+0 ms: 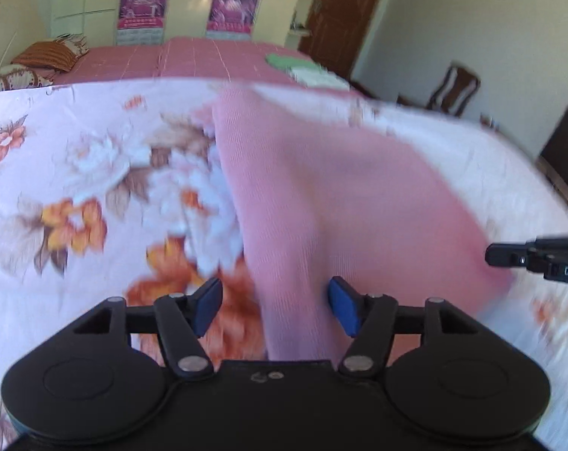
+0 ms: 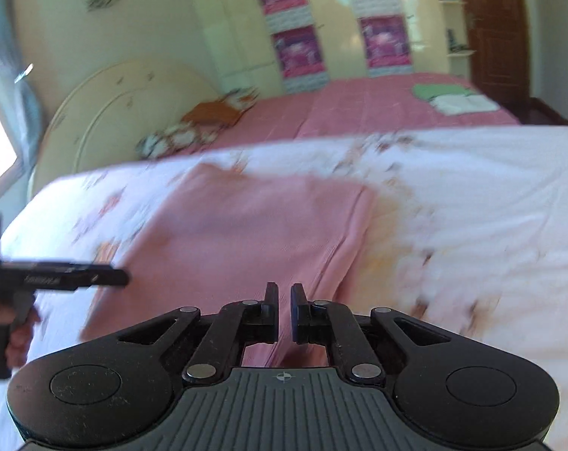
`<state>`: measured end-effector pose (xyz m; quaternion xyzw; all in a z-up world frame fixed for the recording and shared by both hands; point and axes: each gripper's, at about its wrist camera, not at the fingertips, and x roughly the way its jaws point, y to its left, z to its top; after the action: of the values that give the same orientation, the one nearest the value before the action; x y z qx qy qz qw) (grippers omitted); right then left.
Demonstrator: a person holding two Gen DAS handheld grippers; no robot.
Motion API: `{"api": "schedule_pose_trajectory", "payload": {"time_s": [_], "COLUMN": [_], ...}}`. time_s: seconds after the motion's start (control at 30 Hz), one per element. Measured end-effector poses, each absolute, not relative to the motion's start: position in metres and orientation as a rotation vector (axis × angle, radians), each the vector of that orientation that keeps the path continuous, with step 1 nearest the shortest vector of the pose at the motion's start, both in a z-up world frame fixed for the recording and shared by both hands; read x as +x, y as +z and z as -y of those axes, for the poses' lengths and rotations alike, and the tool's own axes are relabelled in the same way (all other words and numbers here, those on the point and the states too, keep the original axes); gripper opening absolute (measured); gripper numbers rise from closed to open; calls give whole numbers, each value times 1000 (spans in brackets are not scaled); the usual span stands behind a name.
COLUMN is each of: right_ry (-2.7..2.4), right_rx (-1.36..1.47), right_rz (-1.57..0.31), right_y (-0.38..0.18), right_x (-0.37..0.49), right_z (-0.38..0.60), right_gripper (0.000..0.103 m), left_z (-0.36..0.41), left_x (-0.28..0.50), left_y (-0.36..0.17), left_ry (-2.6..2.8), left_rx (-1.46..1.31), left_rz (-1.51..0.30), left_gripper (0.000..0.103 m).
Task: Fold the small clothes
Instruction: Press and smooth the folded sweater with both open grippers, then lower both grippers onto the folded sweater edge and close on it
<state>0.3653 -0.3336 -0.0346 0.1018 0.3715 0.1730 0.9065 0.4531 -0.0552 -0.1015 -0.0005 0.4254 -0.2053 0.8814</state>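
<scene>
- Pink cloth lies on the floral sheet, near the front edge of the surface; both views are motion-blurred, so fine creases cannot be read.
- Progress, as judged: the cloth looks at least partly folded. The right wrist view shows stacked layer edges along its right side, and the outline is a fairly tidy block. How many folds are in cannot be told. It is not yet a small, squared bundle, so at least one more fold seems left.
- On the far pink bed, a green item and a white item lie side by side, possibly finished pieces; too small to confirm.
- Left gripper: fingers spread wide, nothing between them. The cloth's near left edge runs up between the two blue pads; the gripper sits over that edge, touching or just above, cannot tell which.
- Right gripper: fingers nearly together, a narrow slit left. Pink fabric shows behind and below the tips; whether a layer is pinched cannot be told.
- Relative layout: the right gripper is at the cloth's near right corner, by the layered edge; the left gripper is at the near left edge. Each is seen in the other's view, well apart, with the cloth between them.
- Next move likely calls for the left fingers to close on the near edge.
</scene>
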Motion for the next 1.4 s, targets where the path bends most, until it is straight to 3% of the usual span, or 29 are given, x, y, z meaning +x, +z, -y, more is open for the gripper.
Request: {"api": "schedule_pose_trajectory", "payload": {"time_s": [0.07,0.2,0.27,0.3,0.37,0.47,0.53,0.87,1.07,1.4], "right_ry": [332,322,279,266,239,238,212,212,220,237], "right_rx": [88,156,162,162,168,145,80,129,113,266], "right_rz": [-859,-766,-699,-679,-666,-717,-850,-739,-862,-835], "right_y": [-61,-41,-26,-22,-21,-35,-62,-43,-63,-43], "right_x": [359,372,395,409,444,488,511,450,432,410], "right_z": [319,327,330,329,325,313,306,331,326,339], "right_gripper": [5,6,16,28,42,42,42,42,42,42], "left_z": [54,55,62,66,74,81,82,71,66,67], "left_x": [451,485,518,537,569,592,590,528,521,493], "left_y": [-102,-68,-57,-56,-63,-87,-94,-69,-87,-70], "left_ry": [-432,-406,-385,-372,-346,-311,-284,-298,-274,-277], "left_rx": [11,-11,-23,-40,-54,-34,-23,7,-26,-10], "left_rz": [-871,-734,-709,-713,-764,-852,-843,-785,-826,-818], "left_gripper": [65,65,67,67,67,70,81,75,77,74]}}
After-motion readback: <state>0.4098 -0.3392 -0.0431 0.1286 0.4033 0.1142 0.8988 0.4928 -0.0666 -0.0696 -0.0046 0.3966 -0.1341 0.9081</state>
